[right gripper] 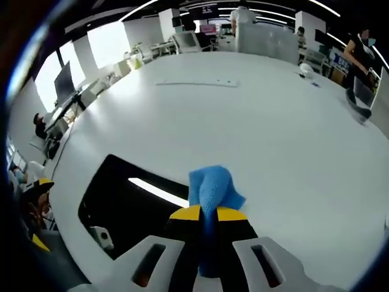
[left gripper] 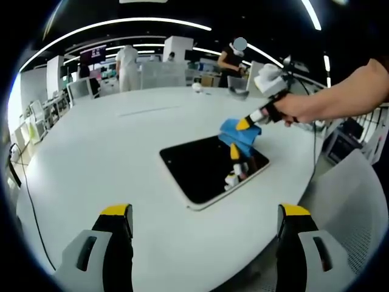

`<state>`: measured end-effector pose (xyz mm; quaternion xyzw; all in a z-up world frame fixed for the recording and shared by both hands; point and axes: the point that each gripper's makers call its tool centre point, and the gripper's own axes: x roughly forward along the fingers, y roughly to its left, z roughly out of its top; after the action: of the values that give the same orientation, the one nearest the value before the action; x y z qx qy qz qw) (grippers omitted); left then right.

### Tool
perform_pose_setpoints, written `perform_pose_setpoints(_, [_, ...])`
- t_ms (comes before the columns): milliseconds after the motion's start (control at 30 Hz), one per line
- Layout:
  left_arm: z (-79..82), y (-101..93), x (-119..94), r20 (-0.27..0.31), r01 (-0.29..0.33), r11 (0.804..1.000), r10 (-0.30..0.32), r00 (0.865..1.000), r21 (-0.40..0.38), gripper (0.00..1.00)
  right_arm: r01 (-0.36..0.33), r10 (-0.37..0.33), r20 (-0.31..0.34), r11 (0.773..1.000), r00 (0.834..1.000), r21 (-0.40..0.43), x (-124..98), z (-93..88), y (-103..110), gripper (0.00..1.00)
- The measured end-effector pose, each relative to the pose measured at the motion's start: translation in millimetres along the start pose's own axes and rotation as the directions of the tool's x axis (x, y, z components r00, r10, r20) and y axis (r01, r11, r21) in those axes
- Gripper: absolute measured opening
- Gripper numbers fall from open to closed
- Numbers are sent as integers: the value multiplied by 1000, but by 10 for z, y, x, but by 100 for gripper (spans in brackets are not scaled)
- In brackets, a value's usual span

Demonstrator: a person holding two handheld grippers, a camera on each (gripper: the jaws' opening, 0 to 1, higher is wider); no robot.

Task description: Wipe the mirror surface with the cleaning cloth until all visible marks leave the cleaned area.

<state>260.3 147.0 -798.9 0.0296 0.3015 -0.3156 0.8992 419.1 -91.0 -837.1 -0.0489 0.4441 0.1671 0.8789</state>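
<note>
We see an open-plan office, large white tabletop (left gripper: pixel 121 146), long ceiling light strips (left gripper: pixel 121 24), desks with monitors (right gripper: pixel 64 82) by bright windows (right gripper: pixel 109 42), white partitions (left gripper: pixel 176 48), people standing (left gripper: pixel 126 64) at the back

A large white round table (left gripper: pixel 109 152) stands in an office, with people (left gripper: pixel 127 64) and desks beyond.

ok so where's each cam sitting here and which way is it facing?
Left gripper view: rides the left gripper, held back, open, facing across the table at the mirror; the person's arm reaches in from the right.
Right gripper view: rides the right gripper, at the mirror's edge, shut on the cloth.
Shared: mirror, cloth, table, right gripper.
</note>
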Motion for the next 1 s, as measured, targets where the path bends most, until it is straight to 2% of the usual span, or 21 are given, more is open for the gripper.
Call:
perform_pose_setpoints(233, [-38, -8, 12, -13, 10, 1000, -9, 1000, 5, 99, -3, 2, -26, 998, 1000, -59, 57, 1, 210, 2])
perform_pose_setpoints(400, [-62, -12, 17, -20, 16, 1000, -16, 1000, 4, 99, -11, 9, -38, 998, 999, -70, 115, -27, 327, 2])
perform_pose_setpoints(500, [-72, -8, 21, -22, 17, 1000, -17, 1000, 4, 99, -12, 10, -40, 998, 999, -61, 146, -39, 356, 2])
perform_pose_setpoints(667, [-79, -18, 27, -24, 23, 1000, -23, 999, 7, 99, -30, 30, -36, 1000, 999, 1, 134, -7, 407, 2])
perform_pose_setpoints(1000, [-91, -16, 32, -30, 25, 1000, -24, 999, 3, 99, -50, 50, -28, 999, 998, 19, 218, 51, 528, 2])
